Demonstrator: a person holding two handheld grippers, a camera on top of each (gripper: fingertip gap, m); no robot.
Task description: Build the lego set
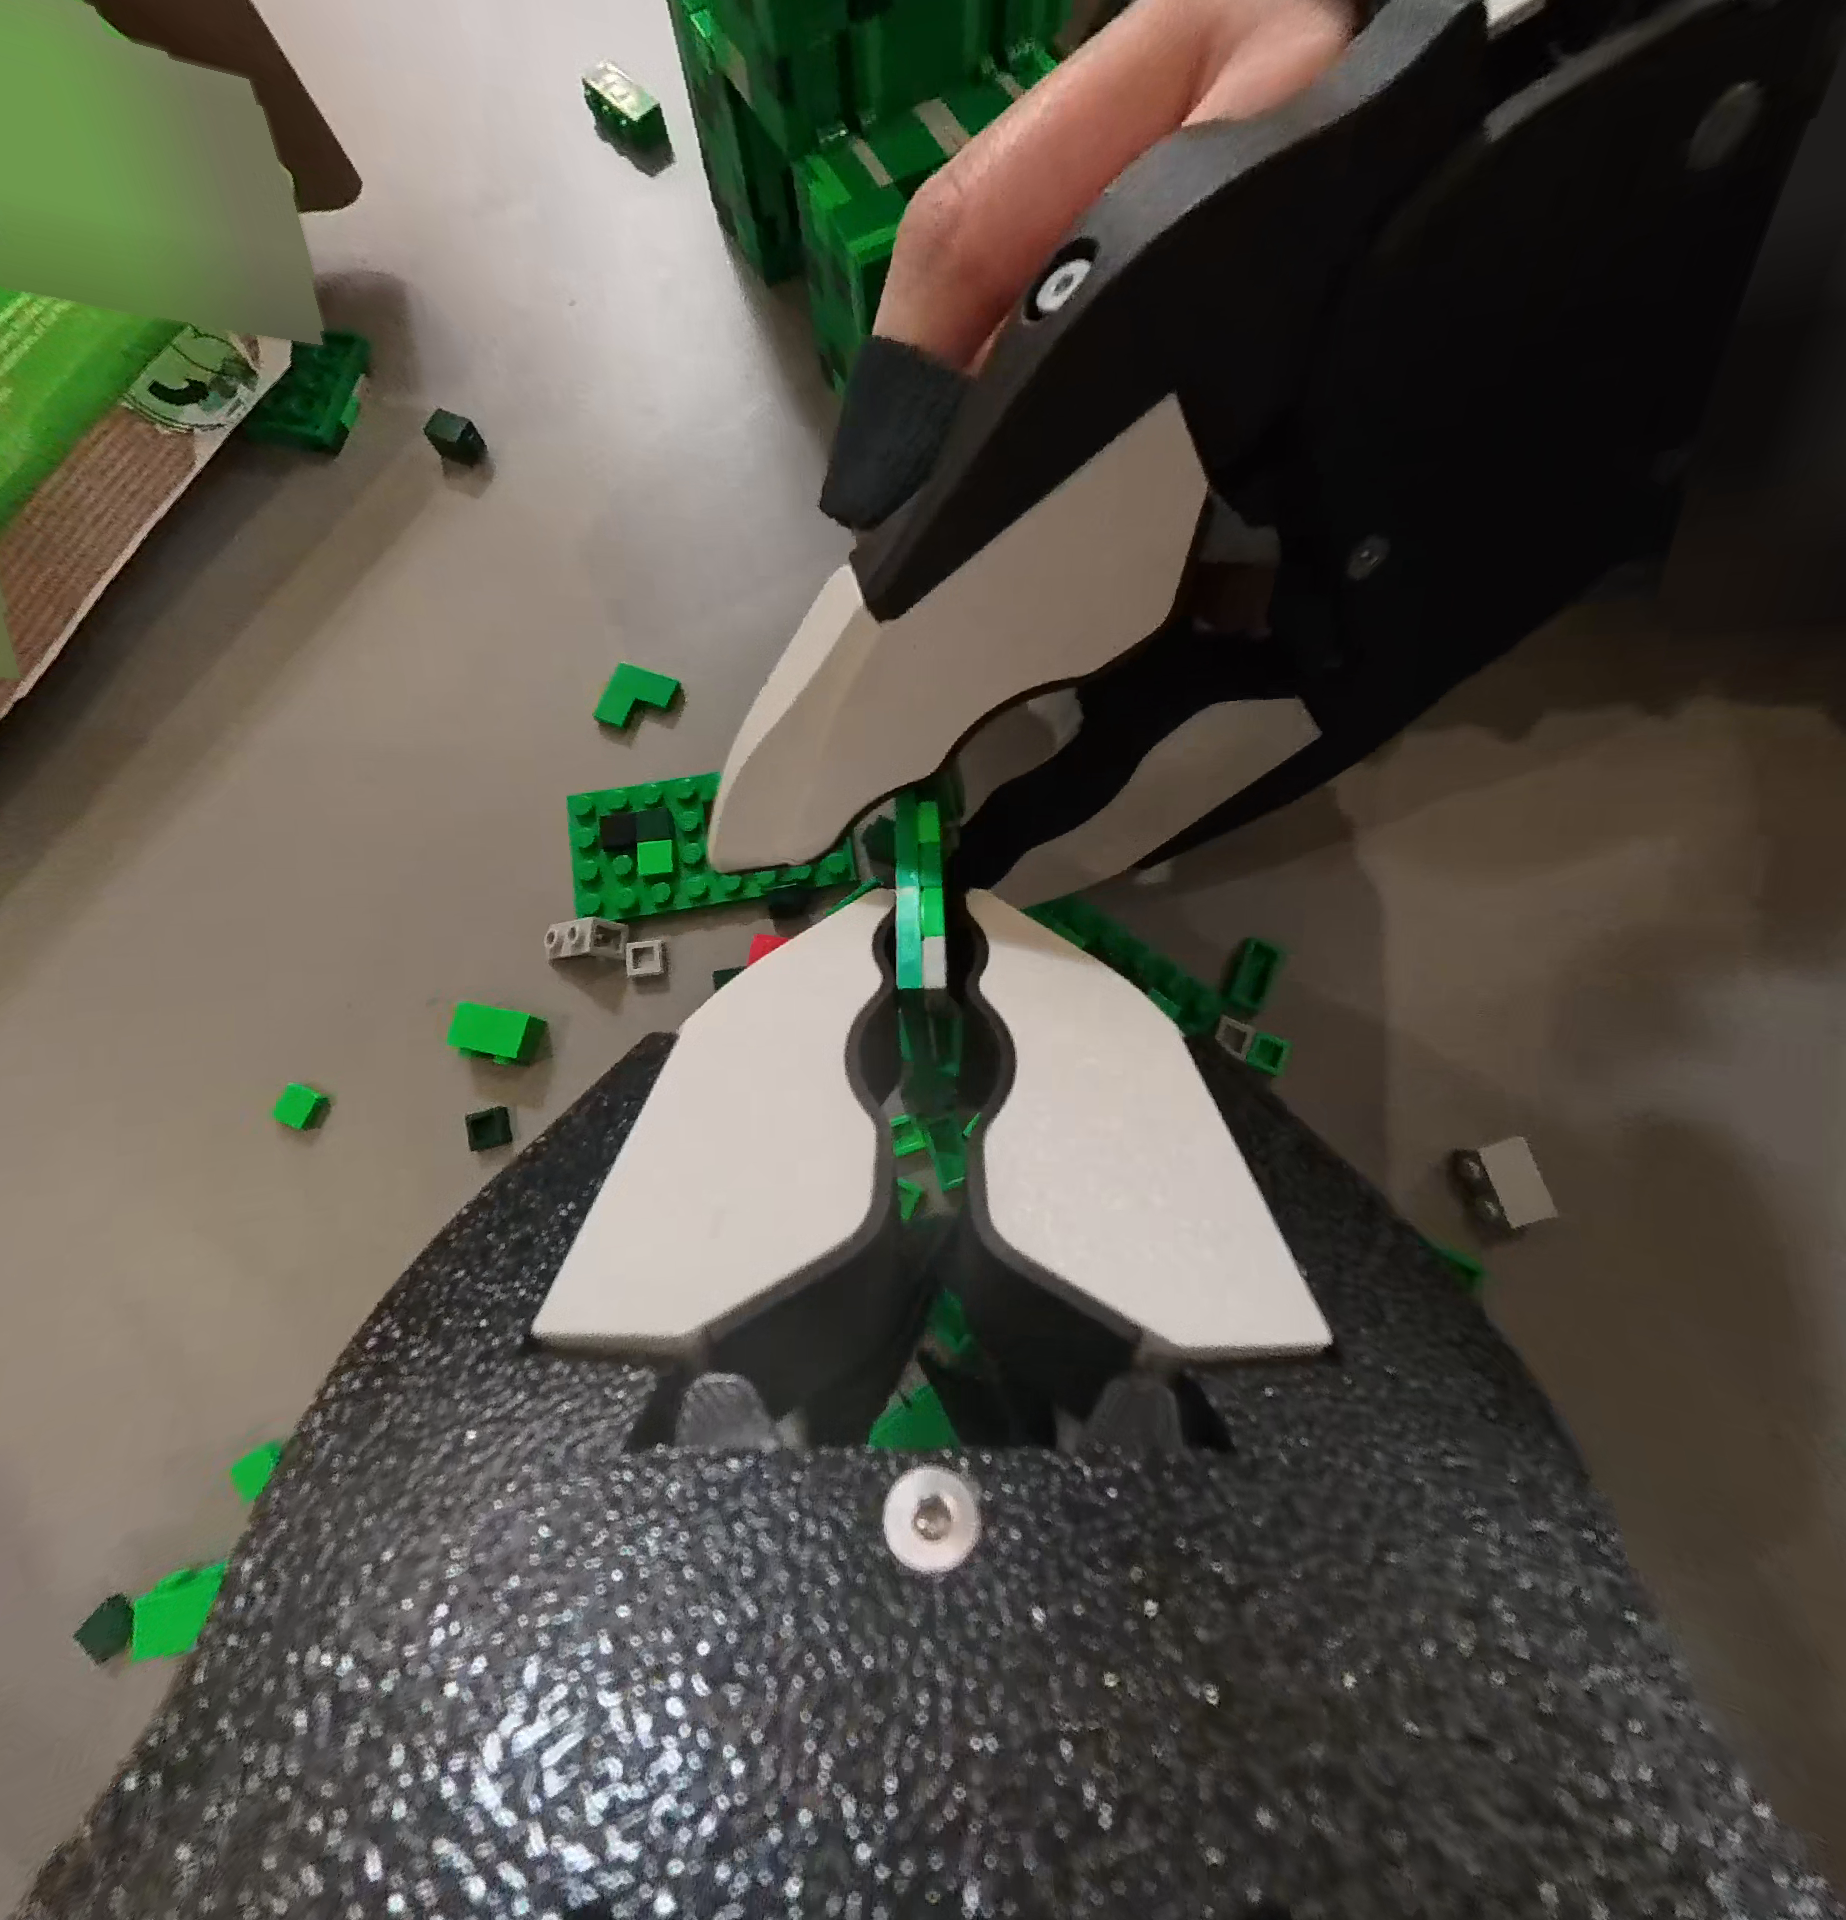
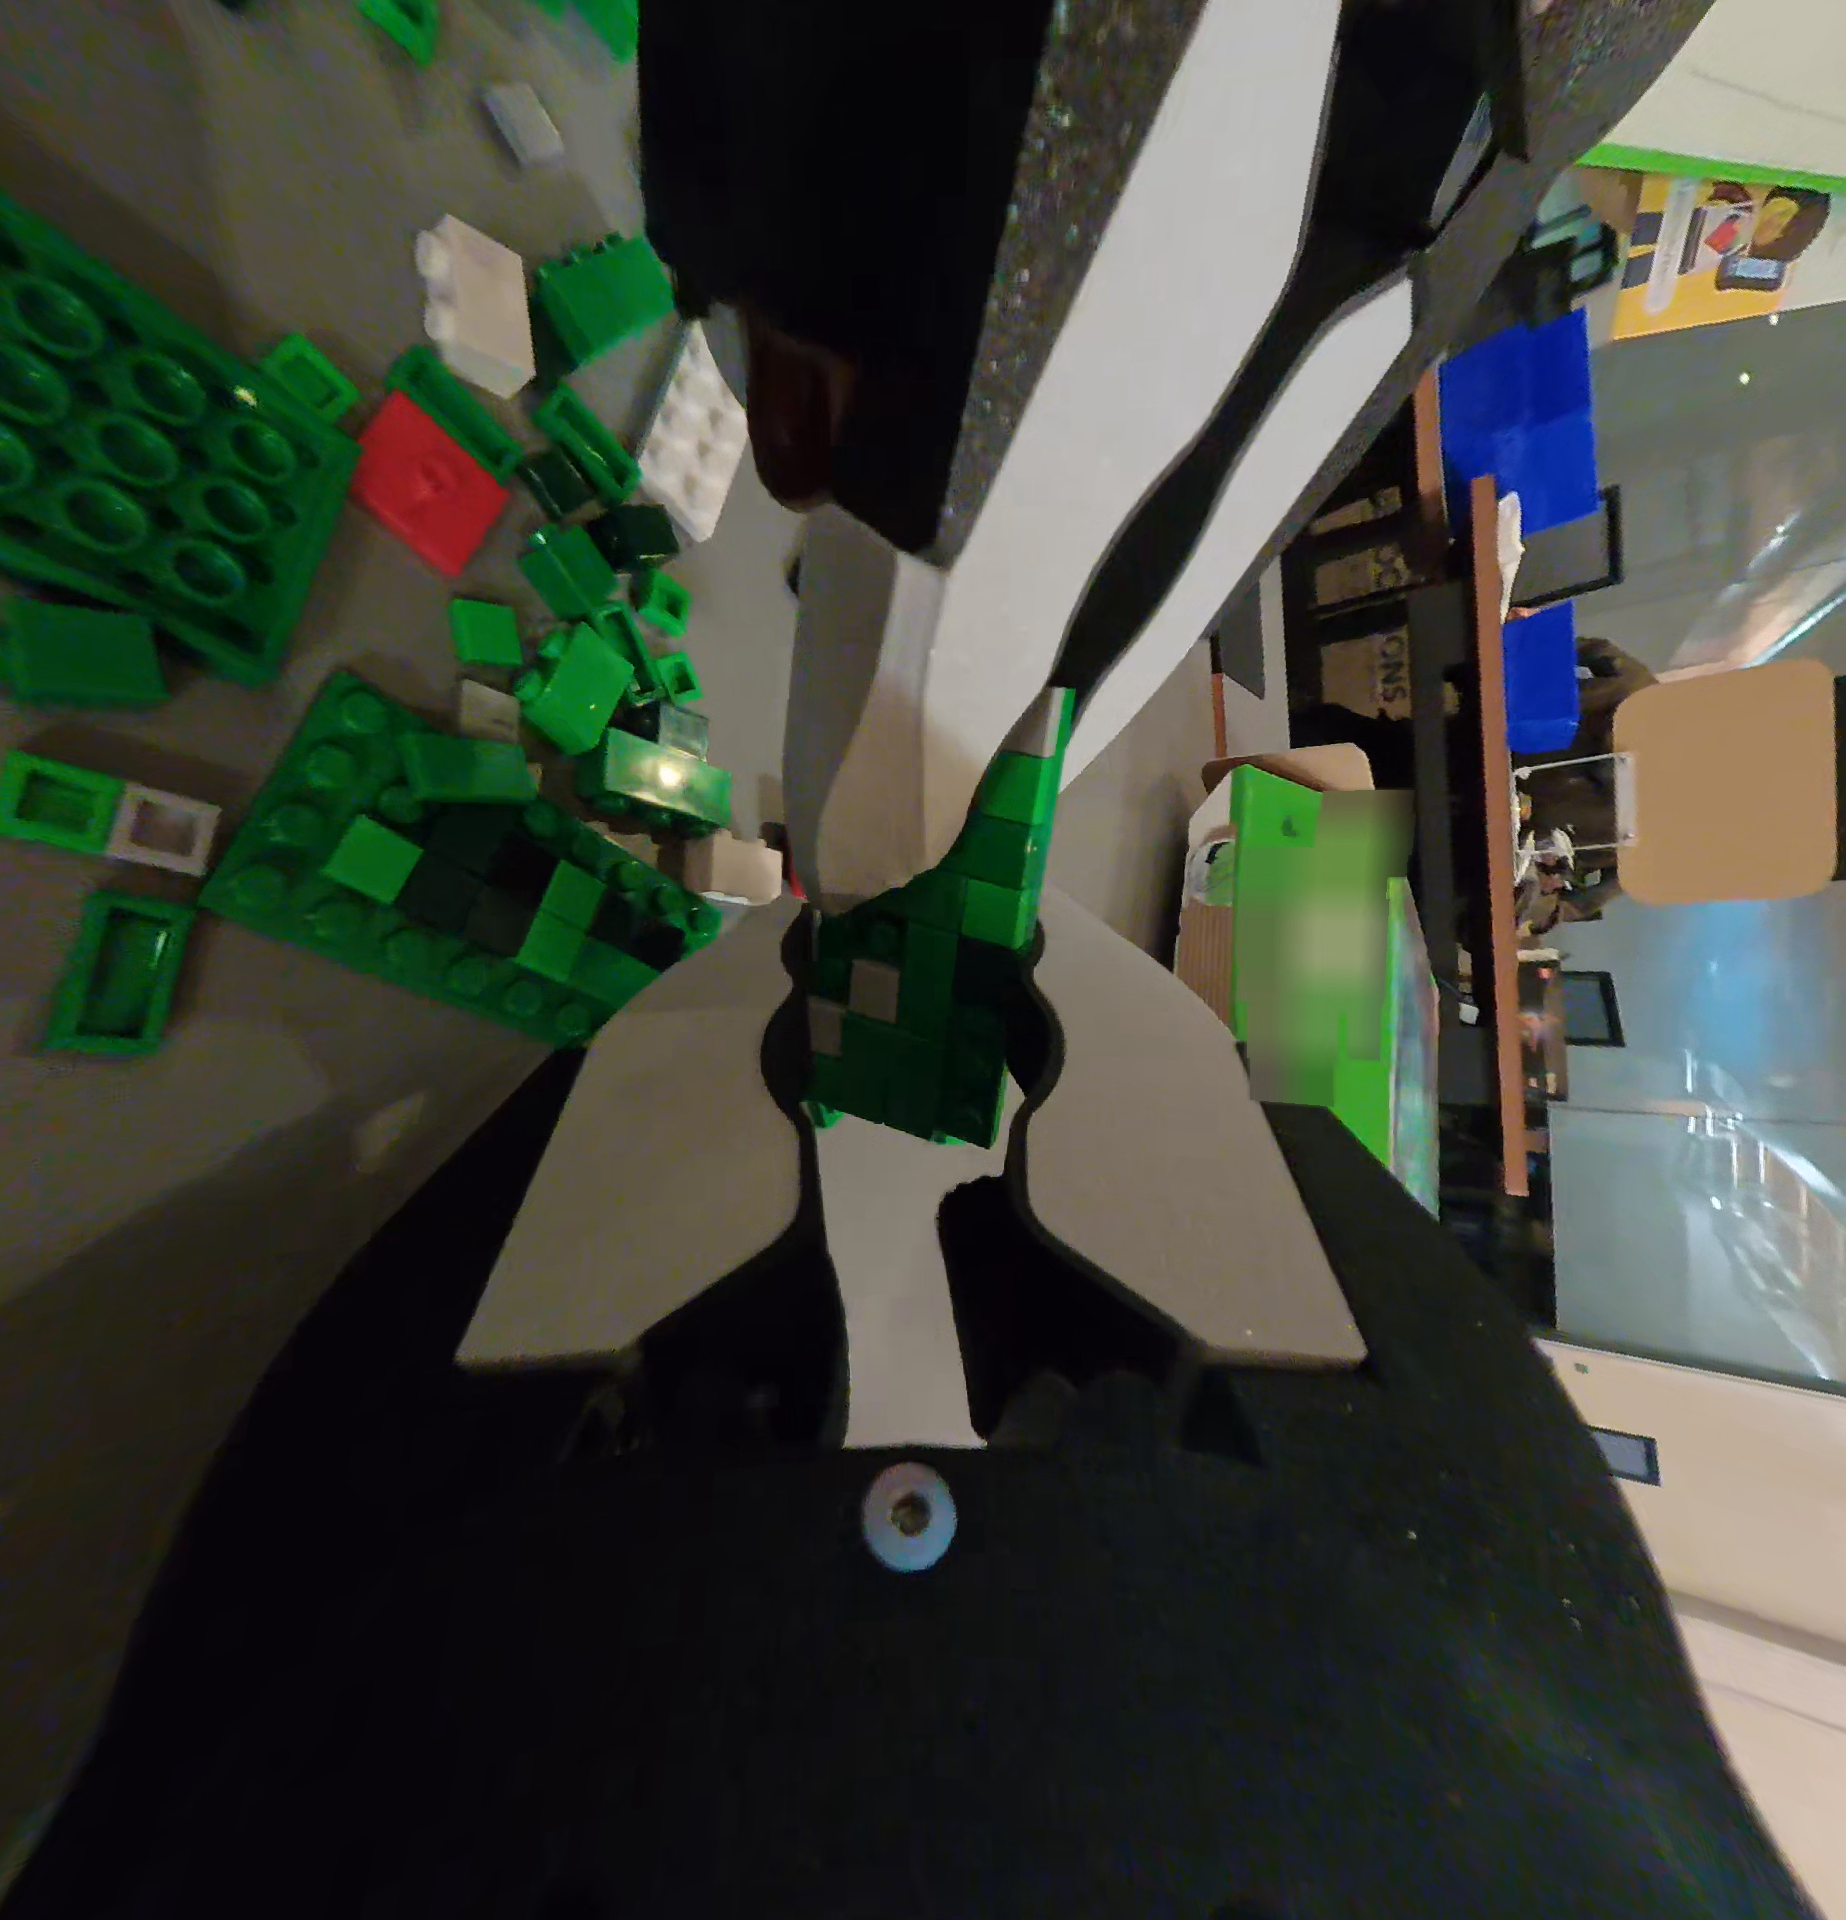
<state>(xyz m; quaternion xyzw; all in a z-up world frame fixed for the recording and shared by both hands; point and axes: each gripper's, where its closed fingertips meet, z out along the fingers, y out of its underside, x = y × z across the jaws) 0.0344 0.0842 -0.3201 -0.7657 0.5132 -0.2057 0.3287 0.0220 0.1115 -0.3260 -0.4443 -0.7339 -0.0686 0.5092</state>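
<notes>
Both the left gripper (image 1: 931,940) and right gripper (image 2: 914,997) clamp a green tiled plate (image 2: 924,997), held edge-on, its long axis running between them.

Left gripper (image 1: 934,925): matt pale-grey smooth finger (image 1: 732,1174) faces, black rough speckled plastic body, shiny metal screw (image 1: 931,1524). Right gripper (image 1: 898,847): smooth matt black shell, same grey faces. Black knit cloth cap (image 1: 893,436) on fingertip. Green lego panel (image 2: 919,997): glossy hard plastic, 2 matt grey tiles. Loose bricks (image 2: 576,686) glossy green; red tile (image 2: 431,488) smooth. Tabletop (image 1: 275,883) matt grey-beige. Corrugated brown cardboard (image 1: 88,520) beside glossy printed green box (image 2: 1303,935).
</notes>
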